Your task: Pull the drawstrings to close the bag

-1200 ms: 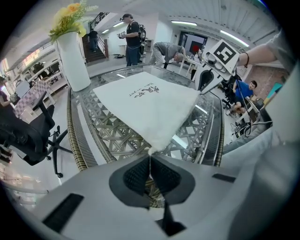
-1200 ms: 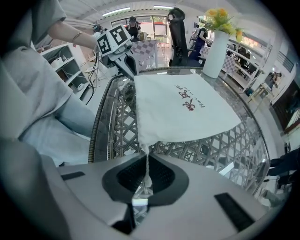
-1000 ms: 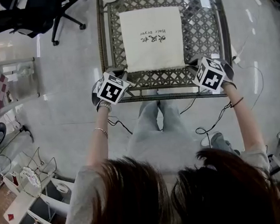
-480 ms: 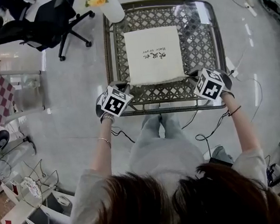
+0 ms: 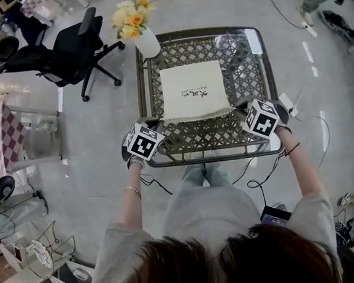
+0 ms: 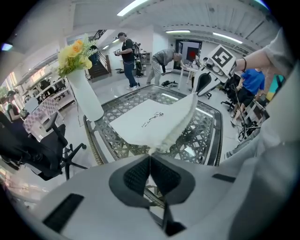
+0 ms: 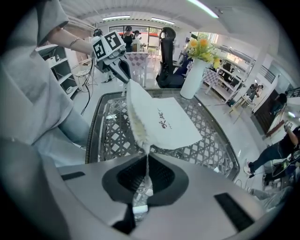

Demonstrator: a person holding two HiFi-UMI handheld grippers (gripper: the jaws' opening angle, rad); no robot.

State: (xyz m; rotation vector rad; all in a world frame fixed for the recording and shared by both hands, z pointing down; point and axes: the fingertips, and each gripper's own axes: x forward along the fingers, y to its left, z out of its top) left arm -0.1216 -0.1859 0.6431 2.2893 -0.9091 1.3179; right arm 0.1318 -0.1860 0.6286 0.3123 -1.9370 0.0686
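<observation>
Head view: cream bag (image 5: 193,90) lies flat, near edge ruffled.

A grey short-sleeved T-shirt (image 5: 113,257) and light grey trousers (image 5: 200,197) are worn below dark brown hair (image 5: 237,265). A thin bracelet (image 5: 131,189) is worn on the left wrist and a dark band (image 5: 291,149) on the right. The left gripper (image 6: 150,157) and right gripper (image 7: 147,161) are moulded in pale grey with black textured fingers (image 6: 133,177). Each is topped by a cube (image 5: 144,142) of black-and-white square markers. Black cables (image 5: 249,183) are attached.

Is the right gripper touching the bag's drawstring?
Touching. In the right gripper view, the right gripper has its jaws shut on the drawstring, which runs up to the gathered edge of the bag.
</observation>
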